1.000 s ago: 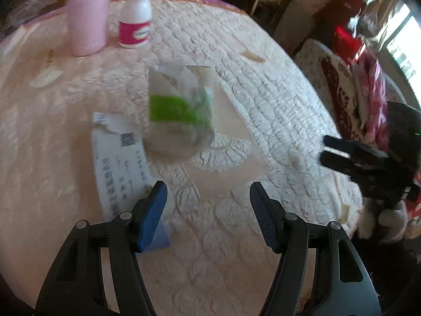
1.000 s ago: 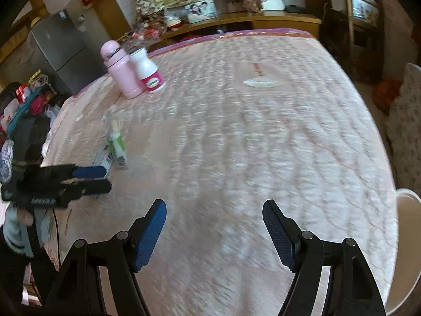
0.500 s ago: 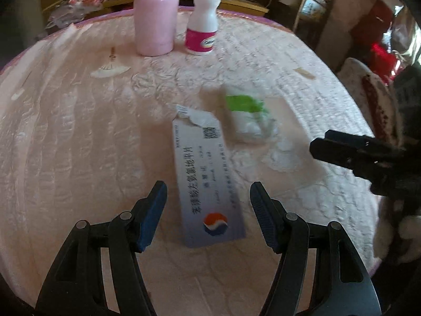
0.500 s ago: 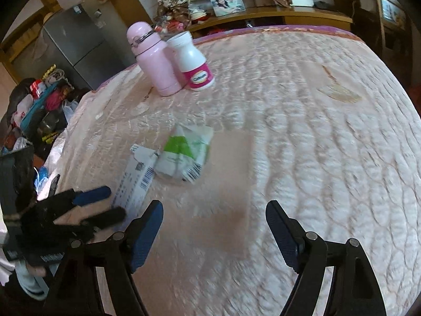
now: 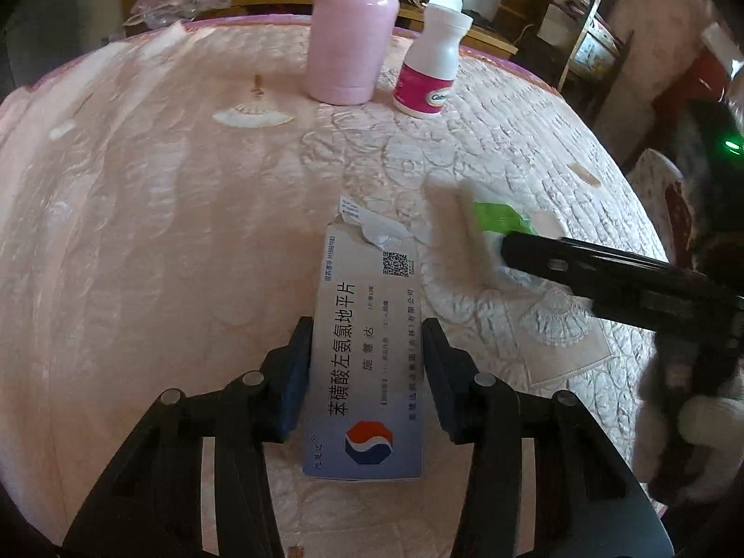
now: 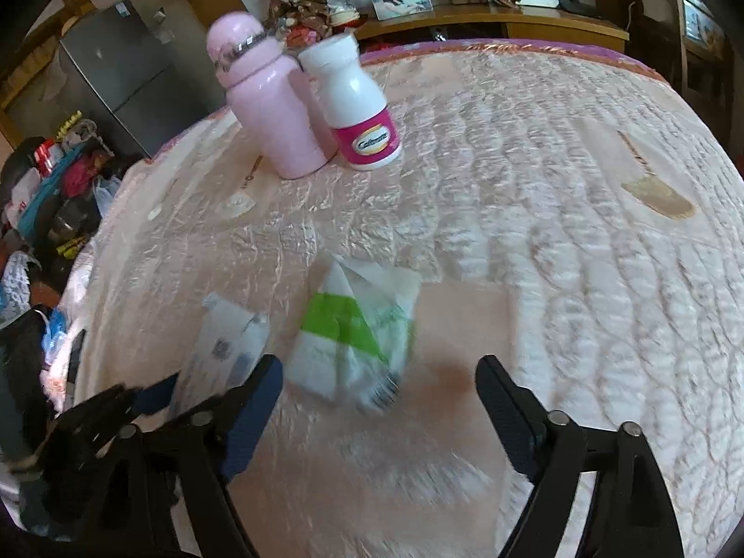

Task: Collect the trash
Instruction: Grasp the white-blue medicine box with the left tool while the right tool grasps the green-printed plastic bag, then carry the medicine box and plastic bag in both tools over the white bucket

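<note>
Pink quilted tablecloth (image 5: 139,232); flat torn-open pale-blue medicine carton (image 5: 369,353), printed 苯磺酸左氨氯地平片, clamped edgewise by left gripper (image 5: 365,362). Right gripper (image 6: 379,400) wide open, empty, nearing crumpled green-and-white plastic wrapper (image 6: 355,335). Probably mid-pickup; next, closing on wrapper. Behind: pink flask (image 5: 351,32), white "Caltrate" bottle (image 5: 432,60).

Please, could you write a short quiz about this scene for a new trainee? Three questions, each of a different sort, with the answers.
1. True or false: the left hand-held gripper has its fingers on both sides of the torn white cardboard medicine box.
2. Which stands nearer the tall pink metal flask? A) white plastic pill bottle with magenta label B) crumpled white-and-green paper packet
3. Fill in: the right hand-held gripper is wide ____ before the packet.

Key: 1 true; 2 A; 3 open.
</note>
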